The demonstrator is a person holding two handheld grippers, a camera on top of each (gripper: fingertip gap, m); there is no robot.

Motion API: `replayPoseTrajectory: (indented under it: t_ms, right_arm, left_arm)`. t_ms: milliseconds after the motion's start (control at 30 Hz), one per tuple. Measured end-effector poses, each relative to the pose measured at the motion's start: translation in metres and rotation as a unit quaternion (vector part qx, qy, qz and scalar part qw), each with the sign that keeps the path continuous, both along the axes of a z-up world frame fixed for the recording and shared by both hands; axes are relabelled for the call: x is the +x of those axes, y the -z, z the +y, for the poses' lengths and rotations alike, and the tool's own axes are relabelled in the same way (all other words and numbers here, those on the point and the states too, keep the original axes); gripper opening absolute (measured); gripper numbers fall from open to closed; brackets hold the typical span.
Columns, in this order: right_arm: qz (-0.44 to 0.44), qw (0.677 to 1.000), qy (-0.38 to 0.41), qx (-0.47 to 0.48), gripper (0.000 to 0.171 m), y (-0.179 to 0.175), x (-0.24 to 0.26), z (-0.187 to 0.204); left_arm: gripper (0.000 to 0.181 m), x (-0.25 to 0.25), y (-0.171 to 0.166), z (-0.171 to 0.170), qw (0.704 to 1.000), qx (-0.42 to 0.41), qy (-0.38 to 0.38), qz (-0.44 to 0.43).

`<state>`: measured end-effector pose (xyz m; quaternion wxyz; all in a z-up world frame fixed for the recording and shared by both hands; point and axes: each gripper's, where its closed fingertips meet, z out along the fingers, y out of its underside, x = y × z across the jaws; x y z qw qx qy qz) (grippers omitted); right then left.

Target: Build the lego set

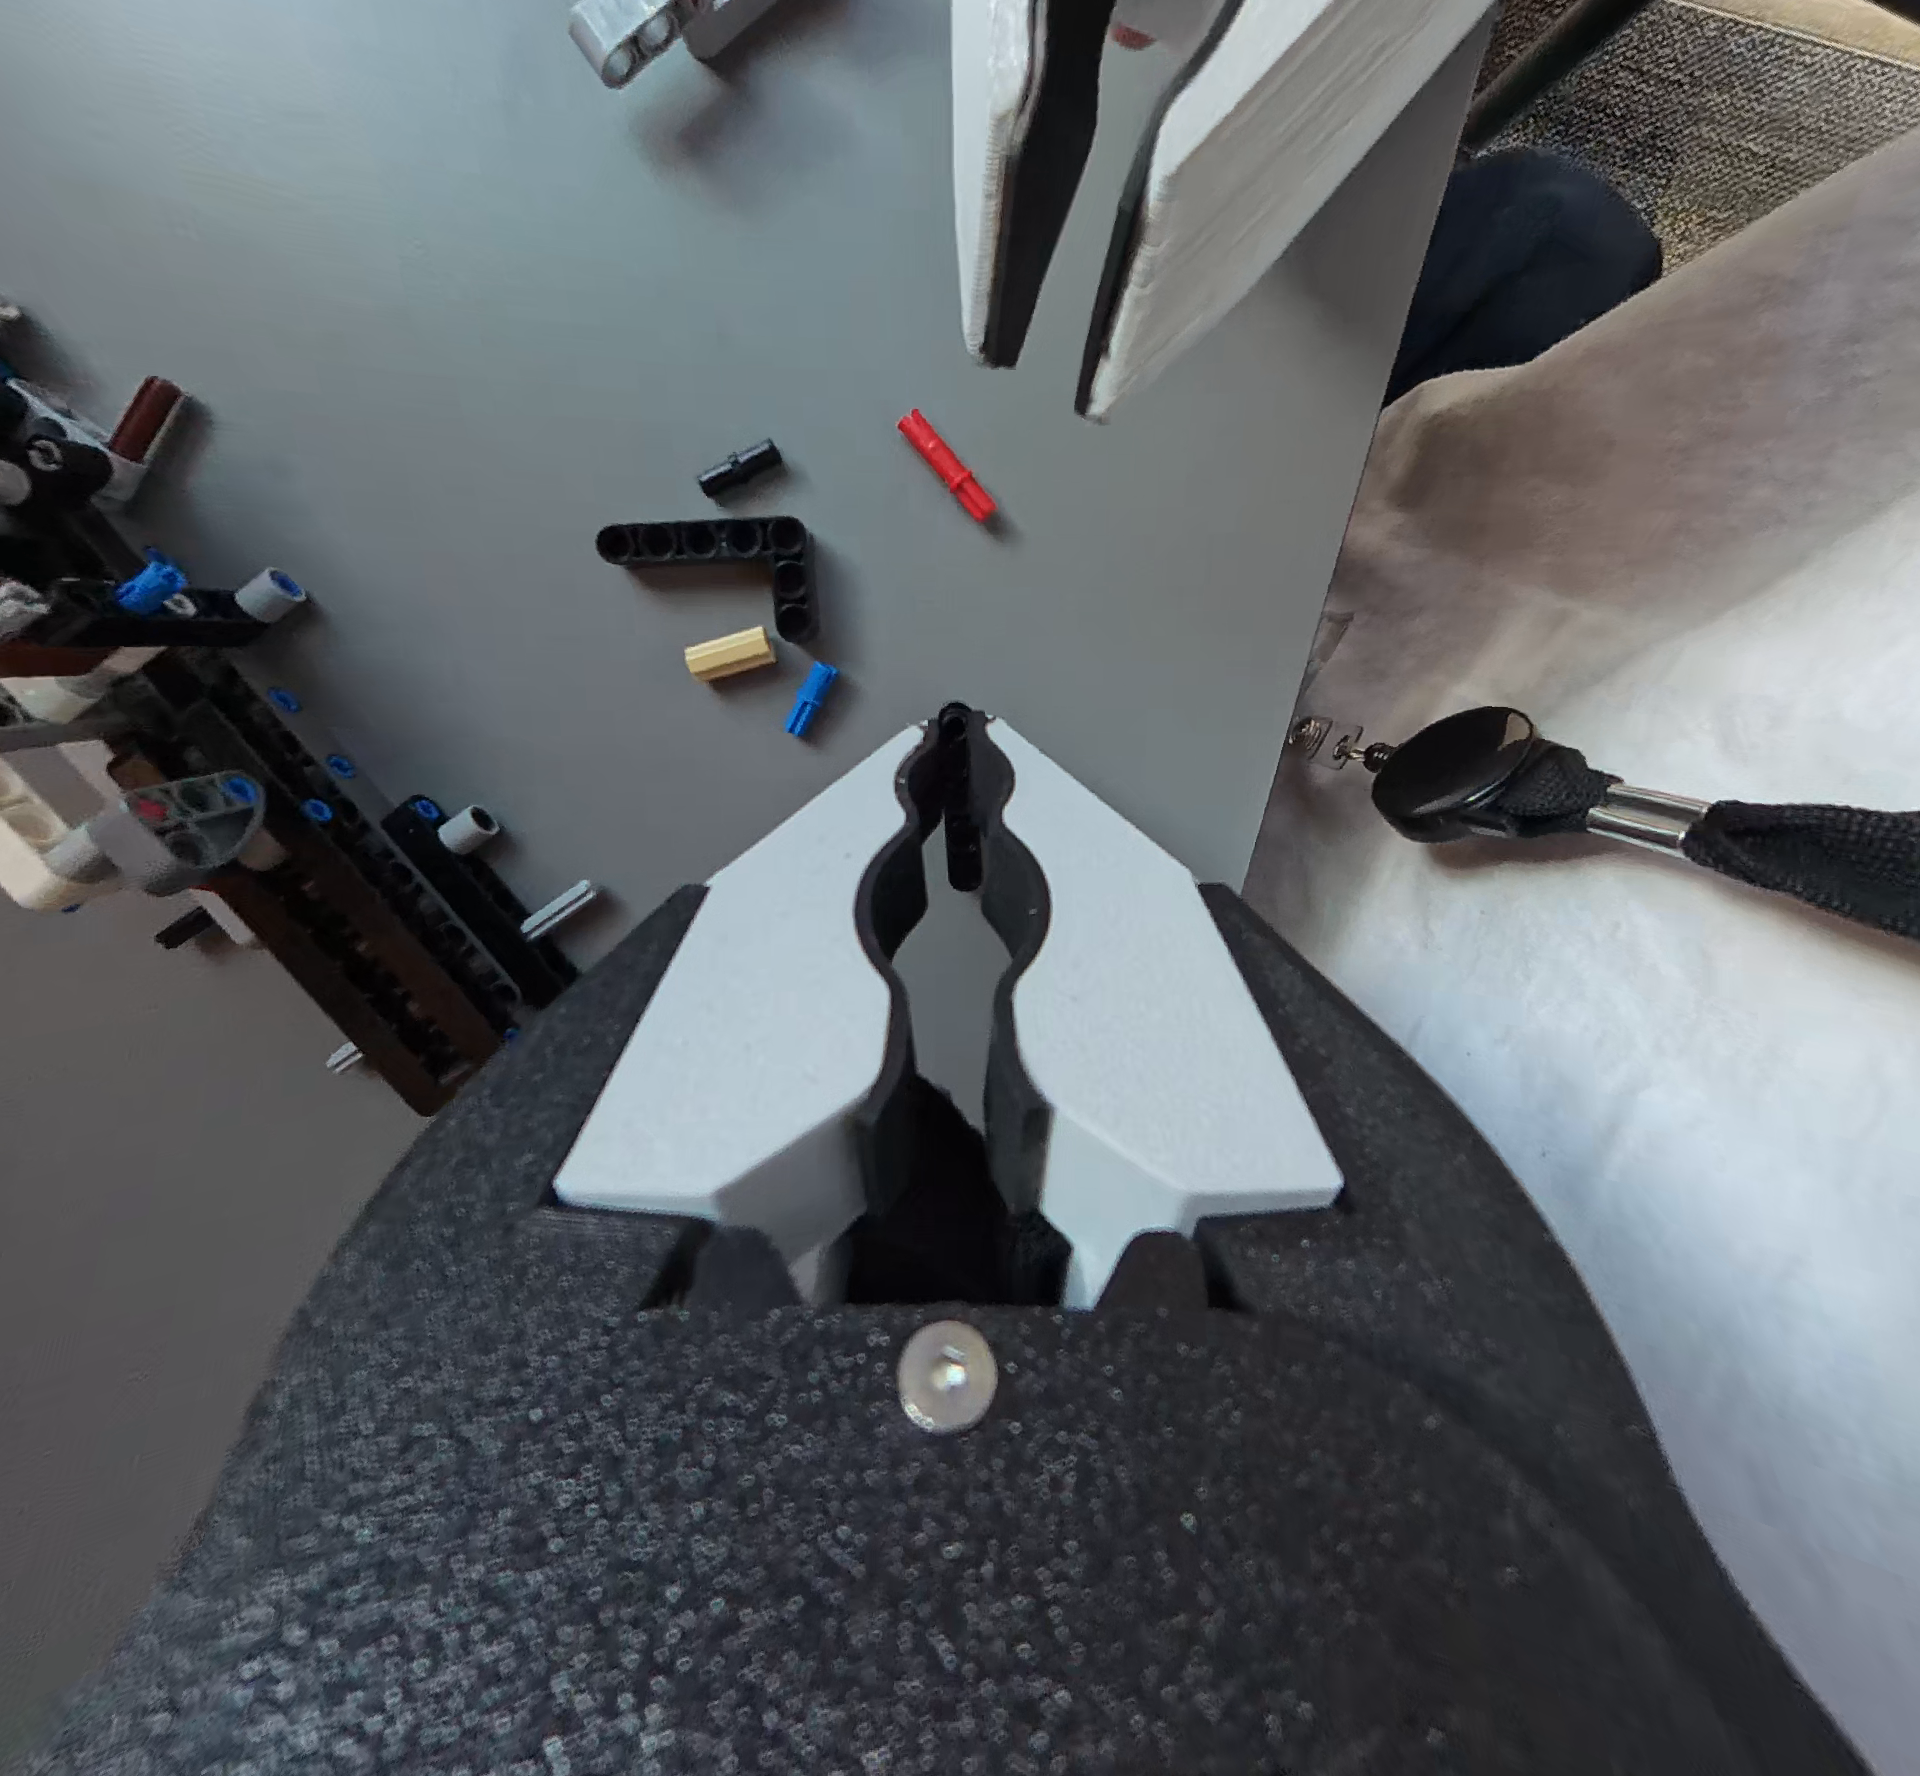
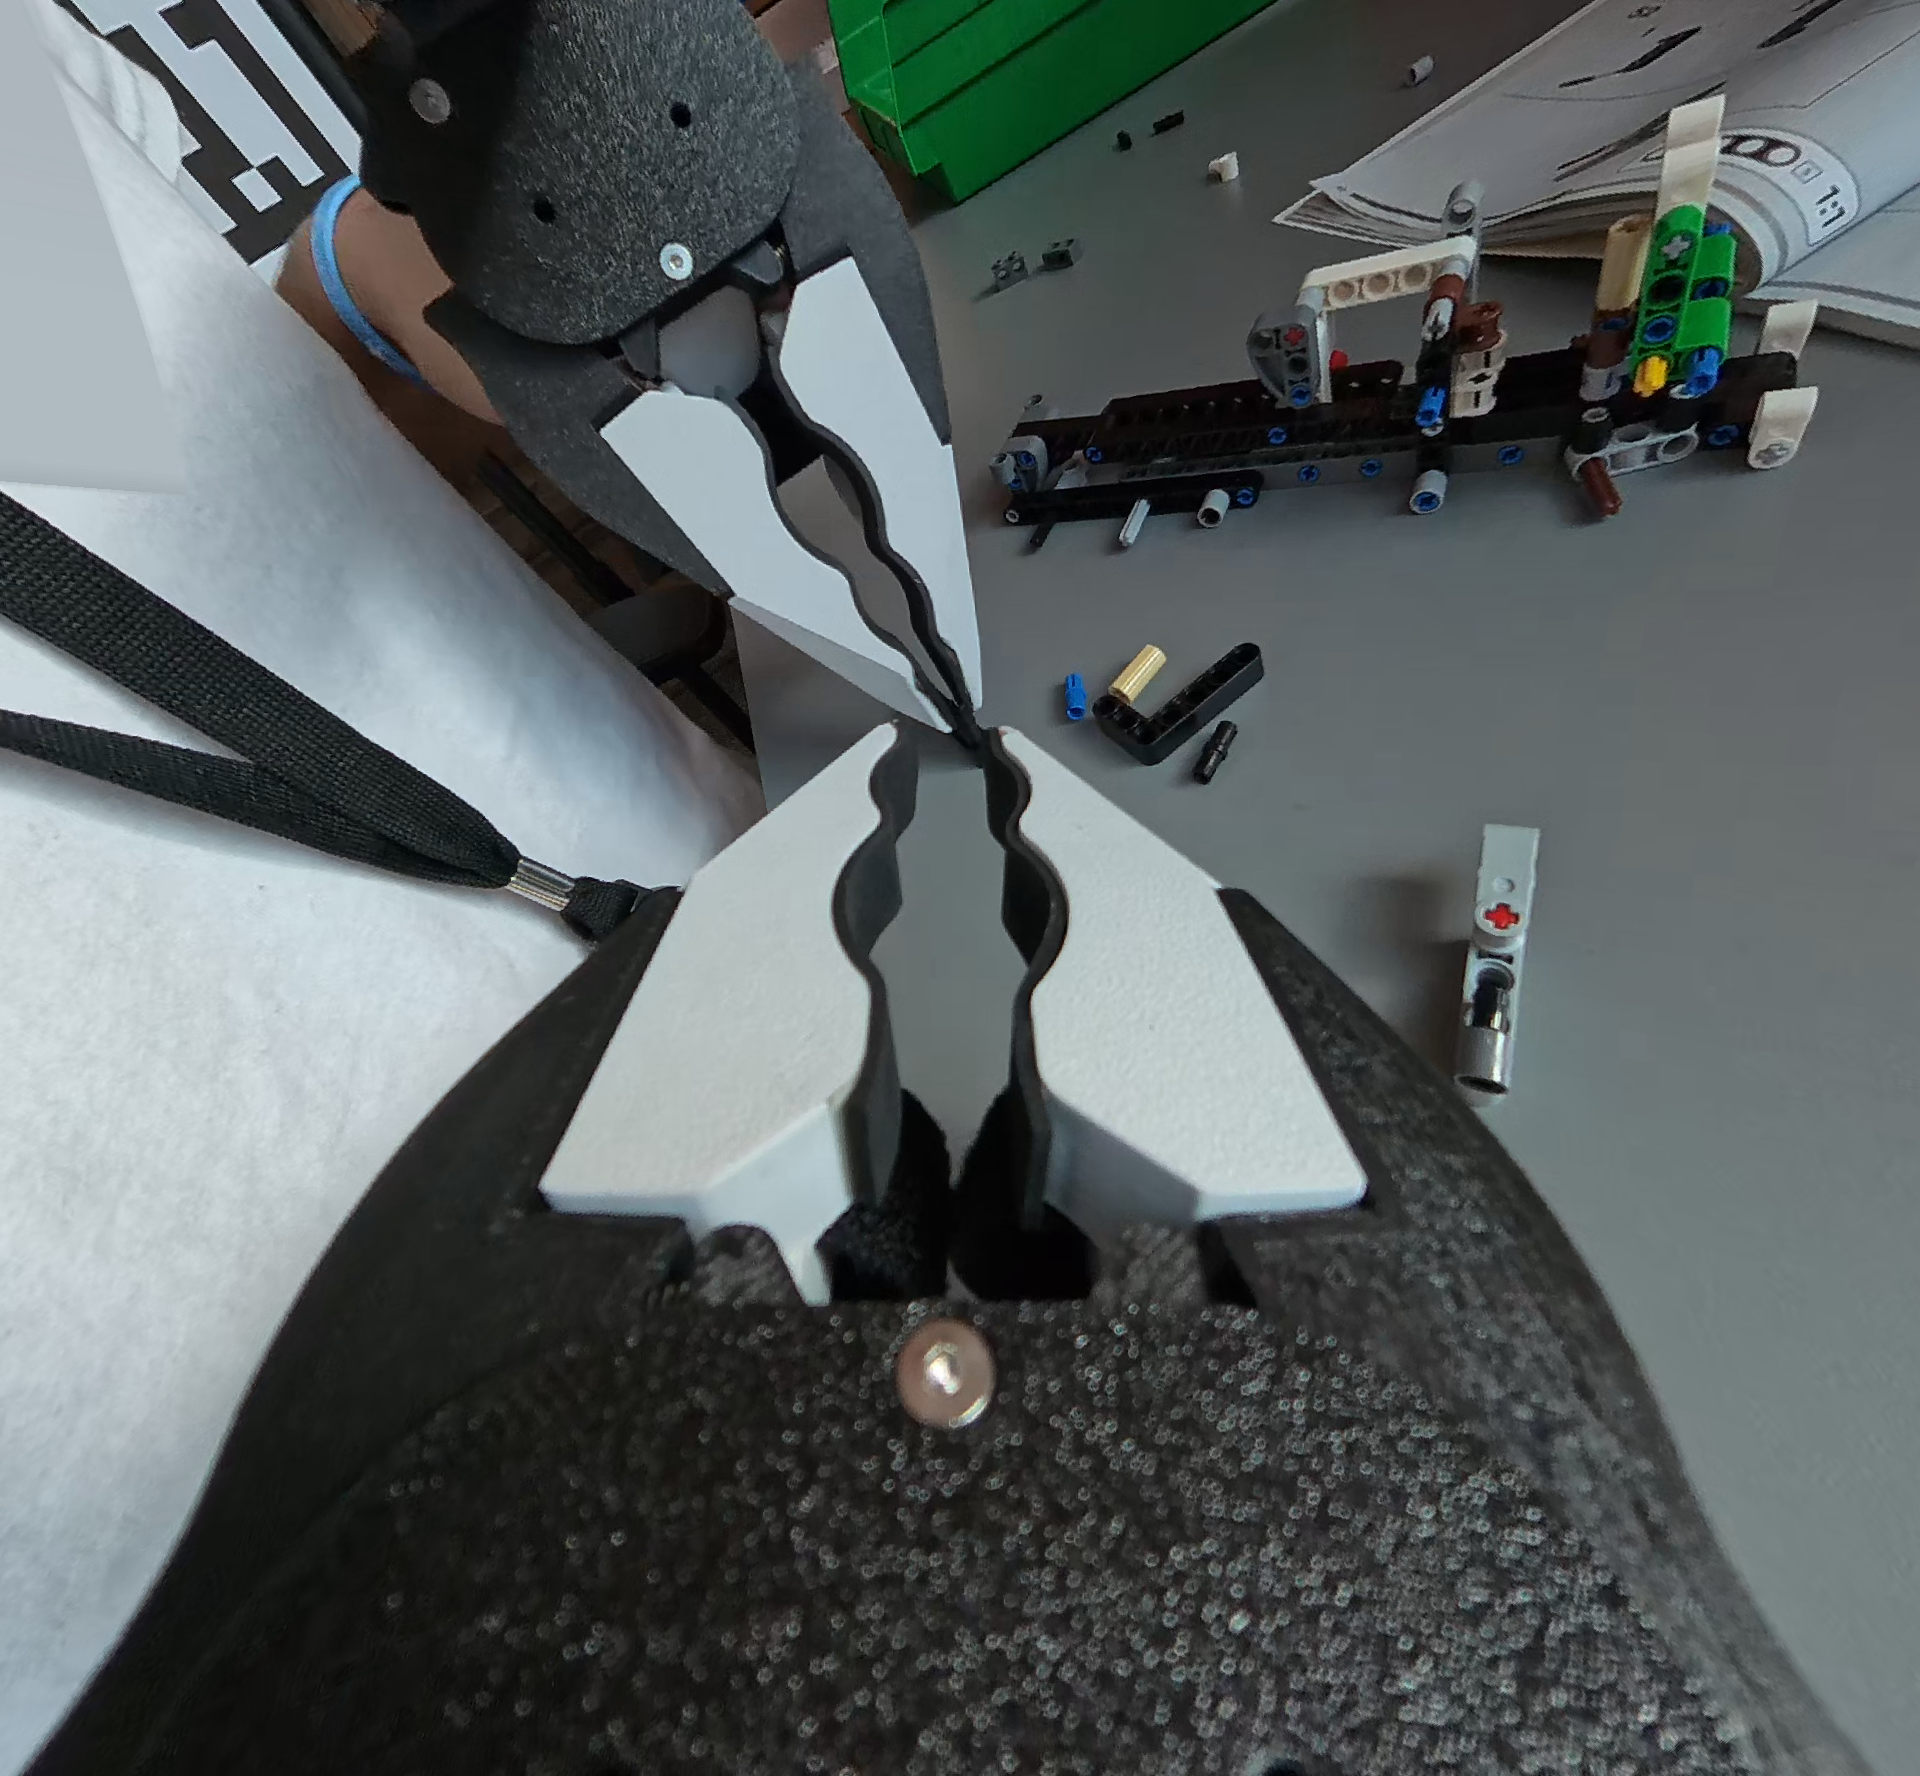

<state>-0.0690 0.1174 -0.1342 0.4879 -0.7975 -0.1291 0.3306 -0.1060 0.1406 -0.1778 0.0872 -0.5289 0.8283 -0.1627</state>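
Grey tabletop: left gripper pinches thin black plastic axle upright at its tips; right gripper spread, tips just beside it.

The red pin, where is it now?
In the left wrist view, the red pin lies on the grey table, just below the right gripper's tips and right of the black L-beam.

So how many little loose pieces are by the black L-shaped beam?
4: black pin above it, red pin farther right, tan tube below it, blue pin beside the tube. The fingers may hide more.
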Motion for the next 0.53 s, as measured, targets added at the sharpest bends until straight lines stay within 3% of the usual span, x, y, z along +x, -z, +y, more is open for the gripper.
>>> replayPoseTrajectory:
  t_ms: [233,533]
  right_arm:
    - [0.005,1.000,0.000,0.004,0.011,-0.0018,0.0004,-0.0006]
    - [0.013,1.000,-0.001,0.010,0.010,-0.0047,0.0009,-0.0019]
  left_arm:
    - [0.002,0.0003,0.0003,0.0001,0.999,0.020,-0.021,0.036]
    - [0.002,0.0001,0.0005,-0.0004,1.000,0.018,-0.013,-0.007]
